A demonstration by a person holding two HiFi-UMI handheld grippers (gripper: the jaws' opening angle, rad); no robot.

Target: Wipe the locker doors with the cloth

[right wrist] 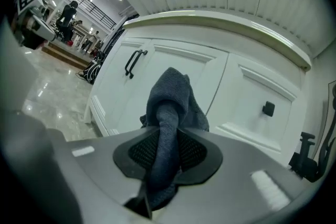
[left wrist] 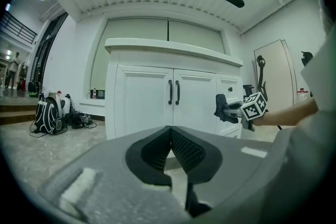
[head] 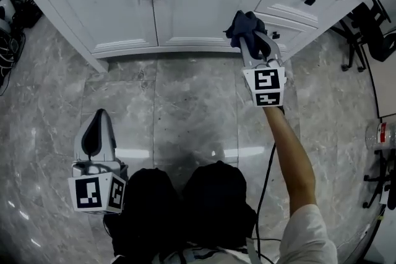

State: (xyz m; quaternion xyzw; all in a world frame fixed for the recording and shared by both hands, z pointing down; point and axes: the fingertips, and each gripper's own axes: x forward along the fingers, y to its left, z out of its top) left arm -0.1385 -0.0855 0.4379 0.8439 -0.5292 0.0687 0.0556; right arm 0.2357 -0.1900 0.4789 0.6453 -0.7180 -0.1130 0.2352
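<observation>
Upper right of the head view, the right hand-held gripper (head: 247, 38) pinches a dark blue cloth (head: 241, 23), bunched out ahead of its jaws to meet the white locker doors (head: 111, 3) close by. The left hand-held gripper (head: 94, 132) hangs at lower left, jaws together and empty, apparently spare for now.

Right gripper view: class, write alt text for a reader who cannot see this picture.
The right tool is clamped on a dark blue-grey cloth, held up in front of white cabinet doors. Two black door handles show left of the cloth; a black knob to its right.
</observation>
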